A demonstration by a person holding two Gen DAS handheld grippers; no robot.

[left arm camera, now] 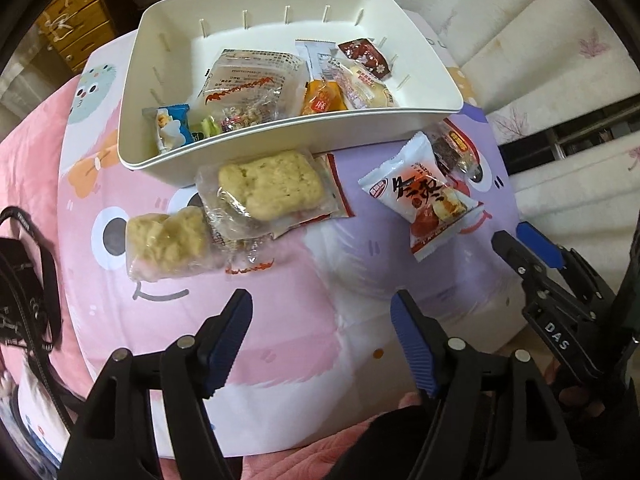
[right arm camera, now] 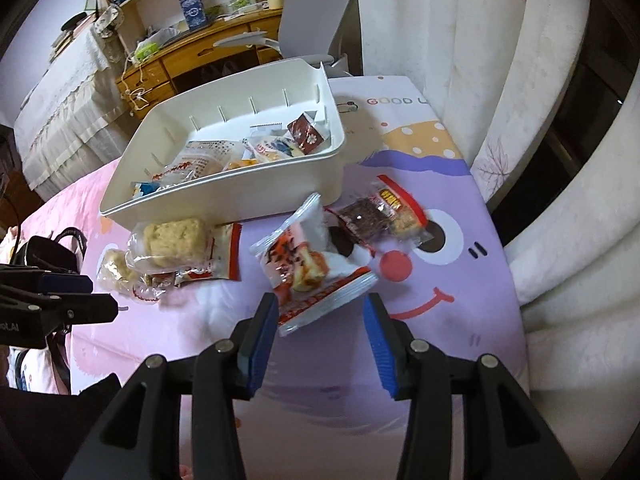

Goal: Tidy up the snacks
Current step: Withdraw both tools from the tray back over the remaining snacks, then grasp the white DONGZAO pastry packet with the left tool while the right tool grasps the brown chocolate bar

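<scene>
A white bin (left arm camera: 280,138) (right arm camera: 224,200) stands at the back of the cartoon mat (left arm camera: 280,320) and holds several wrapped snacks. In front of it lie two clear-wrapped biscuit packets (left arm camera: 272,188) (left arm camera: 168,244), a white-and-red packet (left arm camera: 424,200) (right arm camera: 312,264) and a dark snack bar packet (left arm camera: 456,152) (right arm camera: 376,216). My left gripper (left arm camera: 320,304) hangs open over bare mat, short of the biscuits. My right gripper (right arm camera: 320,304) is open, pointing down at the white-and-red packet. That packet's near edge lies between the fingertips, and the pads are not pressing it.
White curtains (right arm camera: 560,160) hang close along the right side of the mat. A black strap and bag (left arm camera: 28,280) sit at the left edge. A wooden desk (right arm camera: 208,56) and a grey chair (right arm camera: 316,8) stand beyond the bin.
</scene>
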